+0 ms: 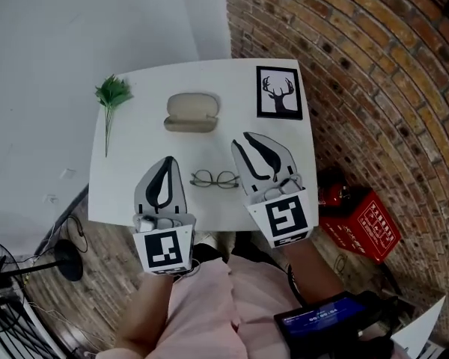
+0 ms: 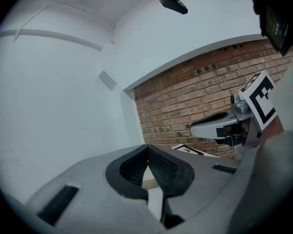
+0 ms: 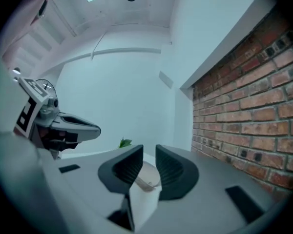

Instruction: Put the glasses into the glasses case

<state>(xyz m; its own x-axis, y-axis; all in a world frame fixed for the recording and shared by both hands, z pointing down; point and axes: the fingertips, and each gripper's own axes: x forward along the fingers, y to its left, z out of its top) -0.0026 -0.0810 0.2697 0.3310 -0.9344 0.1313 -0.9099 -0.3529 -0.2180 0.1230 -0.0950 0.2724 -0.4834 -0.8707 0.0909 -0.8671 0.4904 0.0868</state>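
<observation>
Thin-framed glasses (image 1: 215,179) lie on the white table (image 1: 135,193) near its front edge, between my two grippers. The beige glasses case (image 1: 191,113) sits open farther back; through the right gripper's jaws it shows as a pale shape (image 3: 147,177). My left gripper (image 1: 168,161) (image 2: 147,150) hovers left of the glasses, its pads meeting at the tips with nothing held. On the other side of the glasses is my right gripper (image 1: 243,140) (image 3: 149,152), with a clear gap between its pads and nothing in them. Neither gripper touches the glasses.
A green plant sprig (image 1: 112,96) (image 3: 124,142) lies at the table's back left. A framed deer picture (image 1: 279,93) (image 2: 188,150) rests at the back right. A brick wall (image 1: 374,66) runs along the right, with a red box (image 1: 363,223) on the floor below it.
</observation>
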